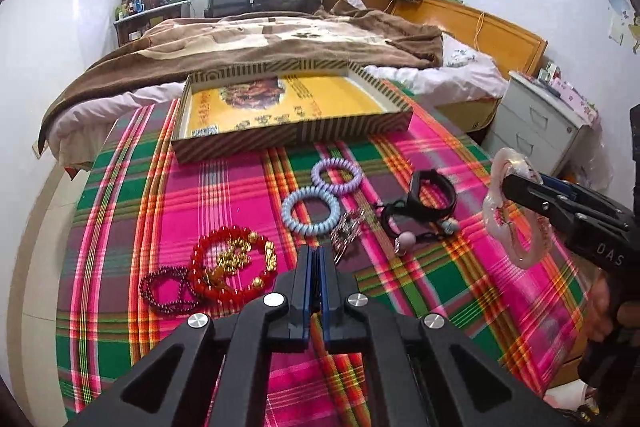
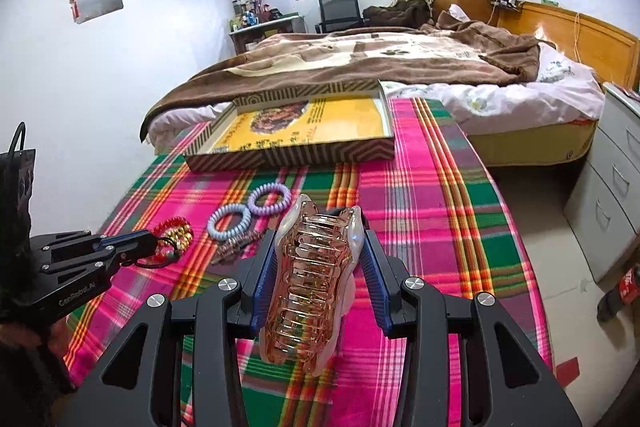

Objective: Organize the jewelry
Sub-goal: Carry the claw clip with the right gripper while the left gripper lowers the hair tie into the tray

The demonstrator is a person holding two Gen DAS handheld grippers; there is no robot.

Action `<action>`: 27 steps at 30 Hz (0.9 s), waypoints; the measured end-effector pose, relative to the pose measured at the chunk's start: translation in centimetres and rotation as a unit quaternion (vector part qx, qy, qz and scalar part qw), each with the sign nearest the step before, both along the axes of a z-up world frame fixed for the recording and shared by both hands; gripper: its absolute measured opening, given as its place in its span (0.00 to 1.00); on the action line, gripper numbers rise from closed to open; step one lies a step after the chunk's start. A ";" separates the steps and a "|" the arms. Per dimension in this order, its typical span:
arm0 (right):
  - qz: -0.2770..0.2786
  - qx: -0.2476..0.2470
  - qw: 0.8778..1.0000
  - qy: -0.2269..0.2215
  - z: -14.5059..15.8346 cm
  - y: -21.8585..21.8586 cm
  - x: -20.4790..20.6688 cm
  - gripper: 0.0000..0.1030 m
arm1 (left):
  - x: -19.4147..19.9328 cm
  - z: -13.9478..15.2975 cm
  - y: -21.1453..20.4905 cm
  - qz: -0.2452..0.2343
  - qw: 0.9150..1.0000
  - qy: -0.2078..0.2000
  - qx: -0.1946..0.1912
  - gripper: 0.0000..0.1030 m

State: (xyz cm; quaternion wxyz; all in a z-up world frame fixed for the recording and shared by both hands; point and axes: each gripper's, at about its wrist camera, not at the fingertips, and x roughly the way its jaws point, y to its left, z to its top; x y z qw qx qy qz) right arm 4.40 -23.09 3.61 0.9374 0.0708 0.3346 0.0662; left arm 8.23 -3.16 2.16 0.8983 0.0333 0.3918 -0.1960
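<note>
My right gripper point(image 2: 316, 263) is shut on a clear pink claw hair clip point(image 2: 310, 287), held above the plaid cloth; the clip also shows in the left wrist view point(image 1: 516, 215). My left gripper point(image 1: 316, 259) is shut and empty, low over the cloth beside a red and gold bead bracelet point(image 1: 230, 263) and a dark red bead bracelet point(image 1: 166, 289). A blue coil hair tie point(image 1: 310, 209), a purple coil hair tie point(image 1: 336, 175), small metal clips point(image 1: 348, 229) and a black hair band with beads point(image 1: 428, 205) lie ahead. A striped yellow-bottomed tray point(image 1: 296, 137) stands at the far edge.
The table wears a pink and green plaid cloth point(image 1: 160, 195). A bed with a brown blanket point(image 1: 260, 43) lies behind the tray. A white drawer cabinet point(image 1: 536, 123) stands at the right. A red bottle point(image 2: 624, 291) lies on the floor.
</note>
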 end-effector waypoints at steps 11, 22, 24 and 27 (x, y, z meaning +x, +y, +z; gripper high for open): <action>0.017 -0.018 1.000 -0.007 1.8 0.6 3.8 0.41 | 3.2 2.9 0.9 0.004 1.000 -0.015 -0.018 0.03; 0.028 -0.043 0.999 0.003 2.0 1.3 11.7 0.41 | 11.0 4.0 1.7 0.026 0.999 -0.024 -0.034 0.03; 0.030 -0.049 0.998 0.008 1.9 1.3 13.4 0.41 | 12.6 4.1 1.6 0.026 0.999 -0.023 -0.035 0.03; 0.028 -0.057 0.998 0.020 1.5 1.2 15.8 0.41 | 15.1 3.7 1.5 0.028 0.999 -0.019 -0.035 0.03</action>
